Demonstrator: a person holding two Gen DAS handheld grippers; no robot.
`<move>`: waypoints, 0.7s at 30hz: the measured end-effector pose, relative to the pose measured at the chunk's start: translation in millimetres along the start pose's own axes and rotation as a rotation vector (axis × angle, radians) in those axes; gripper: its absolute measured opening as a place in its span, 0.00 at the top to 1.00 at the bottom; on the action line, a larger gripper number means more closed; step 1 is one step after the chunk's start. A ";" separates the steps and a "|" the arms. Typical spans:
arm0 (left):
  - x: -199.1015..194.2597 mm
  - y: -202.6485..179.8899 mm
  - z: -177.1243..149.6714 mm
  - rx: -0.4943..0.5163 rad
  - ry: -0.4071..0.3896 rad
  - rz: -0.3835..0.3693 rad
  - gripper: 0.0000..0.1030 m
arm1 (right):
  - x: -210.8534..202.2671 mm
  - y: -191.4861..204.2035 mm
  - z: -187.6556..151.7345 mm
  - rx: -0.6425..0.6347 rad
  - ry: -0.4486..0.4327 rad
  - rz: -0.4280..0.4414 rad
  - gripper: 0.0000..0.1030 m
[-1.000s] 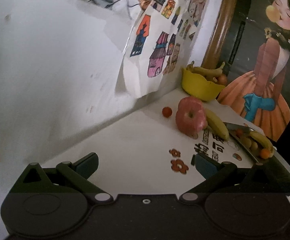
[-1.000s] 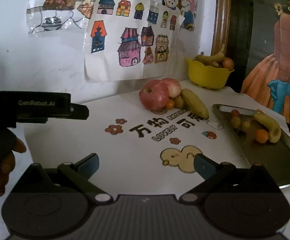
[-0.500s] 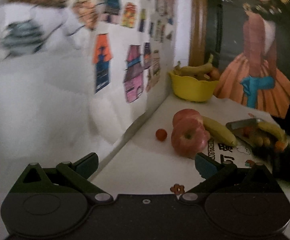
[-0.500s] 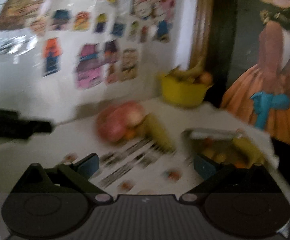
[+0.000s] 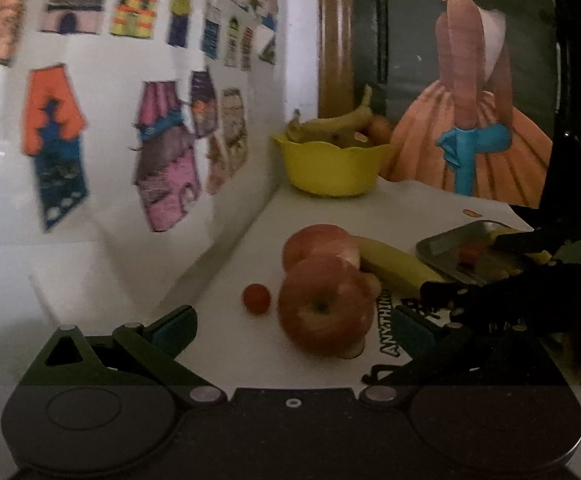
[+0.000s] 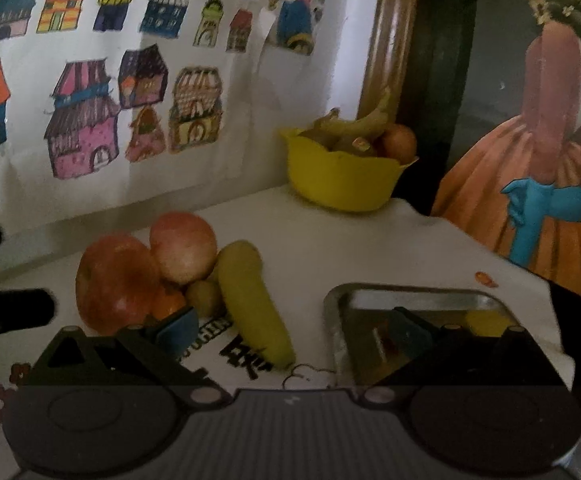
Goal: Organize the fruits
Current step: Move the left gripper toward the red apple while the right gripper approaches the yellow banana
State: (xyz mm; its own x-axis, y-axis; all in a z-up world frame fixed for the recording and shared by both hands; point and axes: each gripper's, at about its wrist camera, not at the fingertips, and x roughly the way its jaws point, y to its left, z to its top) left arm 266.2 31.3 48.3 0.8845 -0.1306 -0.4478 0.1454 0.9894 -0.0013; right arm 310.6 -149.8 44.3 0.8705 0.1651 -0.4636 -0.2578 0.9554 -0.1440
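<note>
Both grippers are seen with jaws spread wide and nothing between them. The left gripper (image 5: pixel 292 322) is lined up on the near apple (image 5: pixel 324 306), which sits on the white table (image 5: pixel 218 344) touching a second apple (image 5: pixel 320 246) behind it; a cherry tomato (image 5: pixel 256 298) lies just beside, apart. The right gripper (image 6: pixel 292 330) is aimed between the banana (image 6: pixel 252 300) and the metal tray (image 6: pixel 340 320).

The apple is judged firm, fairly heavy and smooth-skinned, so a hold across its widest middle would be wanted, or it may squirt out. The banana is judged softer and easily bruised; its mid-length would be taken gently. The tomato is judged light and crushable.

Open table is offered on the near side. Room is tight at the wall on the left, the yellow bowl (image 5: pixel 332 170) in the far corner, and the tray rim beside the banana.
</note>
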 end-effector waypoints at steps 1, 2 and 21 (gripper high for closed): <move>4.7 -1.1 0.5 -0.001 0.009 -0.004 0.01 | 1.2 -1.0 -1.7 0.008 0.005 0.007 0.00; 8.7 -1.8 0.8 0.000 0.017 -0.007 0.01 | 2.6 -2.7 -3.0 0.017 0.008 0.019 0.00; 53.0 10.4 9.2 -0.236 0.057 -0.099 0.01 | 8.7 -3.3 -9.5 0.051 0.023 0.065 0.17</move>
State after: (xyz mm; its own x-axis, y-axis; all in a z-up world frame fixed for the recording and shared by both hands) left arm 318.7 34.1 32.8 0.8438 -0.2305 -0.4846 0.1166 0.9603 -0.2536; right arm 315.1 -153.9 32.5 0.8428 0.2221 -0.4903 -0.2912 0.9542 -0.0683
